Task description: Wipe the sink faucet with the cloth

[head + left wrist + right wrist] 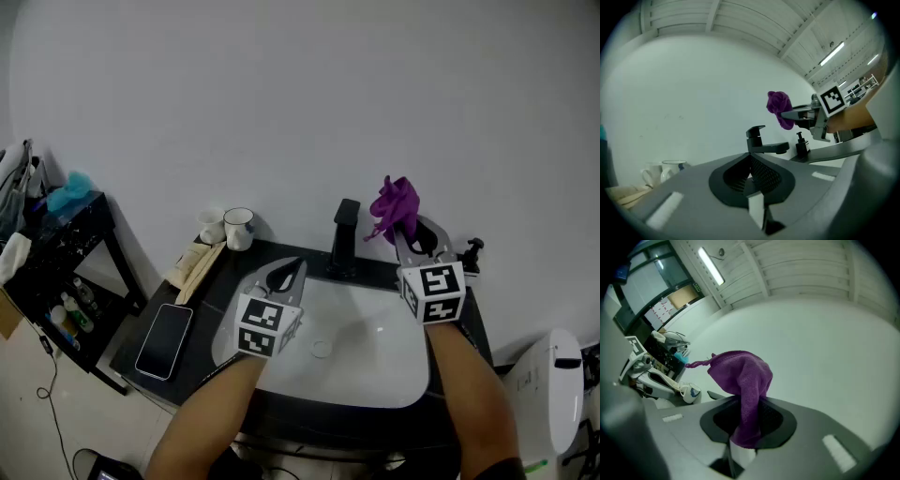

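Note:
A black faucet stands at the back of the white sink. My right gripper is shut on a purple cloth, held up just right of the faucet's top and apart from it. In the right gripper view the cloth bunches up out of the shut jaws. My left gripper hovers over the sink's left rim, shut with nothing in it. The left gripper view shows the faucet ahead, with the cloth and right gripper above and to its right.
A phone lies on the dark counter at the left. Two mugs and a flat packet sit behind it. A black pump bottle stands at the sink's right. A black shelf is at far left, a white fixture at right.

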Available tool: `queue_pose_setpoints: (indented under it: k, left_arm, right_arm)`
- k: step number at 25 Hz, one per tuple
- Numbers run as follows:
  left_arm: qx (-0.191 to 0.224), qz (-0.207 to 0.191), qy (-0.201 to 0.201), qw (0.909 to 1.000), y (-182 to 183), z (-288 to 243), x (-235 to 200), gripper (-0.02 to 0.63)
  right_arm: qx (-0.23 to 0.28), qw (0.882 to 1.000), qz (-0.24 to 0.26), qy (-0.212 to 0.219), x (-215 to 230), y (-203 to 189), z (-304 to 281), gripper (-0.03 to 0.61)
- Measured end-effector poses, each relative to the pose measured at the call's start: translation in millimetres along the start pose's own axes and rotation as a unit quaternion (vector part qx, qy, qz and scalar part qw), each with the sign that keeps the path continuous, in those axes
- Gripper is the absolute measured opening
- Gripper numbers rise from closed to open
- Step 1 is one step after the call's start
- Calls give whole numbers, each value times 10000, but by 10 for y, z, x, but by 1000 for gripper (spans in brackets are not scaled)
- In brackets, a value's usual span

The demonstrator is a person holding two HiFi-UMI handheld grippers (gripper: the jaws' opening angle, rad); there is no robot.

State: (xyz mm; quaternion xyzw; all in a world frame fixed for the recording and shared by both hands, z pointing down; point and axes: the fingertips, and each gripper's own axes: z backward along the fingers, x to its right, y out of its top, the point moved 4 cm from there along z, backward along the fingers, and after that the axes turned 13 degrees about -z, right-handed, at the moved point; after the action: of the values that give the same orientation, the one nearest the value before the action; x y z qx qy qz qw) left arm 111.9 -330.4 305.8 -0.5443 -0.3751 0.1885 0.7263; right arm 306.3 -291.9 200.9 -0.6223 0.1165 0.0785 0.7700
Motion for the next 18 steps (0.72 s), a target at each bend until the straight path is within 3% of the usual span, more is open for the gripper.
queue_pose_setpoints:
  k: [3,5,9,12,14,18]
  left_arm:
    - [-25,5,7,10000,-19,-16,-19,17]
    - [-30,-3,51,10000,-42,-38,-47,18]
    - [-23,35,146,9999,-64,-100,-107,18]
    - [25,39,183,9998,-72,-148,-153,17]
    - [73,57,177,9998,-72,-172,-159,17]
    - [132,30,154,9998,-63,-187,-153,17]
  right_arm:
    - [-496,9967,558,330,-15,101,-330,81]
    - [-889,9880,1113,592,-104,109,-526,80]
    - [-1458,9519,2509,989,-310,30,-850,81]
    - [-1809,9208,3235,1215,-432,-83,-1010,80]
    - [-1951,9054,3538,1303,-481,-140,-1062,78]
    - [-1992,9001,3631,1355,-502,-135,-1053,77]
